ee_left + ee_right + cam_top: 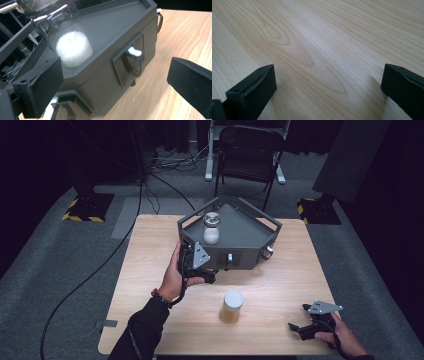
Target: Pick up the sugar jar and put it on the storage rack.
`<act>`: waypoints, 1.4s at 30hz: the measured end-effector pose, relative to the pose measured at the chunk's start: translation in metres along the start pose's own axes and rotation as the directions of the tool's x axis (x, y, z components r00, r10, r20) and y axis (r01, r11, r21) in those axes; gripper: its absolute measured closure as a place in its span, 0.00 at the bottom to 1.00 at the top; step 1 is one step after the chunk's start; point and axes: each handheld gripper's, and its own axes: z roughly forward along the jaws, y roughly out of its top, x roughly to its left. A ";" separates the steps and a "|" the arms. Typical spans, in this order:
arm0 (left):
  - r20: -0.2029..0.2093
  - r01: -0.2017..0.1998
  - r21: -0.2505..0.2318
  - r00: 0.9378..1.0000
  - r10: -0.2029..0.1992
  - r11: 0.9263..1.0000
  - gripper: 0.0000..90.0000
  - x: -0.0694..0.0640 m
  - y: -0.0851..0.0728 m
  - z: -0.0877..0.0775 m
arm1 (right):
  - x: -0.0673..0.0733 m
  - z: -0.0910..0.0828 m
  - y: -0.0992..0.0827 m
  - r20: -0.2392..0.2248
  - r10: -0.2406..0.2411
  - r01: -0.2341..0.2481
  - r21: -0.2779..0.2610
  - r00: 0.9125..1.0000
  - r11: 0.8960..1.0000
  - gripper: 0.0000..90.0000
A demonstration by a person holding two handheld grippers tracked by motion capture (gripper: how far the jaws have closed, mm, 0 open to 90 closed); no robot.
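A dark grey angular box [240,251] with a railed tray top stands at the far middle of the wooden table [280,285]. On its top sits a clear jar of white grains [211,228], also close up in the left gripper view [73,48]. My left gripper [202,270] is at the box's front-left corner, open, and its jaws [115,87] straddle the box's side wall near a dark latch [131,65]. A second jar with a white lid and amber contents [231,306] stands on the table nearer me. My right gripper [299,317] rests open at the front right, over bare wood [327,92].
A small knob [268,252] sticks out of the box's right front face. Beyond the table are a black folding chair [248,152], stand bases with yellow-black tape [84,209] and cables on grey carpet.
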 end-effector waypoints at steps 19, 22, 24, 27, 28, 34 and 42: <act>0.048 -0.040 0.061 0.998 0.037 0.997 0.00 -0.008 -0.023 -0.015 | 0.000 0.000 0.000 0.000 0.000 0.000 0.000 1.000 1.000 0.00; 0.059 -0.037 0.075 0.998 0.032 0.997 0.00 -0.010 -0.029 -0.016 | 0.000 0.000 0.000 0.000 0.001 -0.001 0.000 1.000 1.000 0.00; 0.068 -0.032 0.086 0.997 0.026 0.996 0.00 -0.010 -0.034 -0.016 | 0.000 0.000 0.000 0.001 0.001 -0.001 0.000 1.000 1.000 0.00; 0.071 -0.033 0.107 0.997 0.025 0.994 0.00 -0.012 -0.040 -0.016 | 0.000 0.000 0.000 0.001 0.001 -0.001 0.000 1.000 1.000 0.00; 0.072 -0.032 0.110 0.997 0.024 0.993 0.00 -0.012 -0.041 -0.017 | 0.000 0.000 0.000 0.001 0.001 -0.001 0.000 1.000 1.000 0.00; 0.075 -0.019 0.120 0.997 0.010 0.993 0.01 -0.014 -0.048 -0.022 | 0.000 0.000 0.000 0.001 0.002 -0.002 0.000 1.000 1.000 0.00; 0.078 -0.019 0.167 0.997 0.006 0.986 0.00 -0.014 -0.059 -0.029 | 0.000 0.000 0.000 0.000 0.001 -0.001 0.001 1.000 1.000 0.00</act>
